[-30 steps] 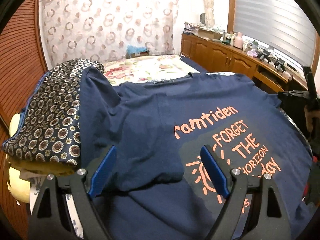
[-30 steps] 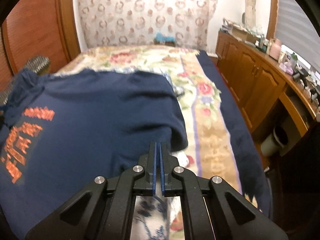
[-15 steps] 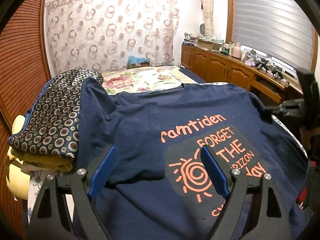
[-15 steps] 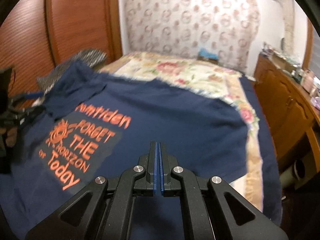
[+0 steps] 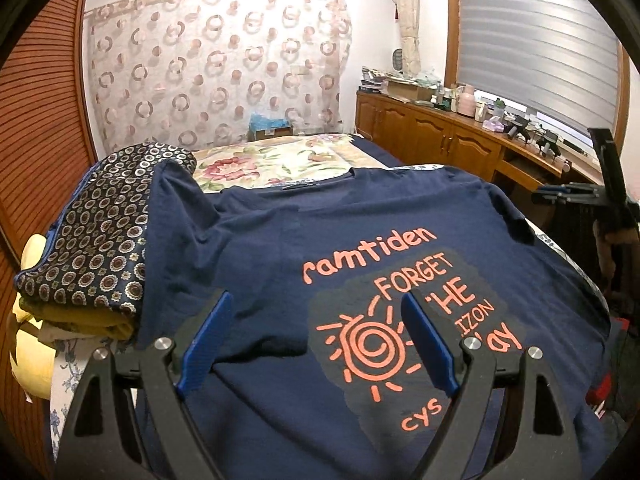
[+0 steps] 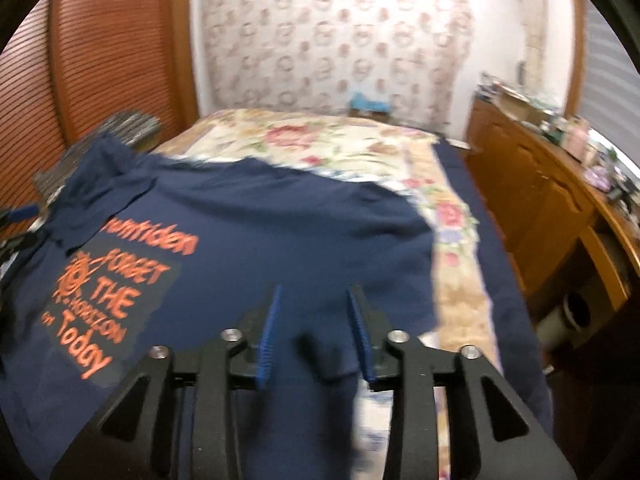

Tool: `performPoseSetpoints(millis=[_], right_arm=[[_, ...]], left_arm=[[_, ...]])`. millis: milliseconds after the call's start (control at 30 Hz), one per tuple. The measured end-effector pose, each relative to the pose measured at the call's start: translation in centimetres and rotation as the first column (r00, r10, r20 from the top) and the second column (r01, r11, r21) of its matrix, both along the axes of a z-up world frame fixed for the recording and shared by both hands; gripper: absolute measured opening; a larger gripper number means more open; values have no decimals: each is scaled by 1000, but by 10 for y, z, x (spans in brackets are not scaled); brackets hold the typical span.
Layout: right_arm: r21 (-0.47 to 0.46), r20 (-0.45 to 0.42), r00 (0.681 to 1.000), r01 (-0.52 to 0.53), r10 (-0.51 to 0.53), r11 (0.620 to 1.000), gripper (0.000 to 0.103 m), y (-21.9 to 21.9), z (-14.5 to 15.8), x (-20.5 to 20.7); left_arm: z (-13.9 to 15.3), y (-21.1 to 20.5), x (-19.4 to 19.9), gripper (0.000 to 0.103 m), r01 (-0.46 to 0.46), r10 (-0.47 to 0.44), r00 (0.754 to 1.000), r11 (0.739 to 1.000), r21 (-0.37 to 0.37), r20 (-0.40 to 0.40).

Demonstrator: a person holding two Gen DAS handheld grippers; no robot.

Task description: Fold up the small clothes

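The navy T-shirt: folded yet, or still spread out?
Mostly spread. The navy T-shirt lies print-up across the bed, collar and orange print showing; only its left sleeve looks turned in.

We hold our left gripper [image 5: 316, 334] with jaws spread wide, gripping nothing; our right gripper's [image 6: 314, 322] jaws have just been opening, nothing pinched between them

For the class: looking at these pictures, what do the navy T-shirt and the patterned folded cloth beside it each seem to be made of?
The navy T-shirt looks like matte knitted cotton jersey: it lies in soft, dull creases, and its orange print sits flat like a rubbery transfer. The patterned folded cloth looks like a smooth, slightly shiny woven fabric, perhaps satin or polyester: light glints off its medallion pattern. Neither can be confirmed by sight alone.
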State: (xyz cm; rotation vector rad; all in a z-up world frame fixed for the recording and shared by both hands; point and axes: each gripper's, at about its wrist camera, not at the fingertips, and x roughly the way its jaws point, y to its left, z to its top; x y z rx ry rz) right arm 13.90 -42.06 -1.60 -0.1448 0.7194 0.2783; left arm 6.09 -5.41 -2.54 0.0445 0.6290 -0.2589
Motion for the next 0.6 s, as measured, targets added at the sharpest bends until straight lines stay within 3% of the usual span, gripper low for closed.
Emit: performPoseSetpoints(millis=[133,233,467,600], right_arm=[[2,-30,998,61,-60,998,44,-29,-5,11],[-1,-100,990,100,-100,995,44,-45,-23,25],[46,-215,970,130,-117,990,44,-59,-50,53],[97,-234,967,130,-104,987,44,-63,-50,62]], left_arm=[[0,-5,0,86,9,-9,1000,1000,-2,-4],[-2,-7,0,86,11,-11,1000,1000,-5,-9],[-5,-7,2,86,19,-19,1000,1000,-4,-21],[-6,-7,2,86,19,-19,1000,1000,-4,-23]])
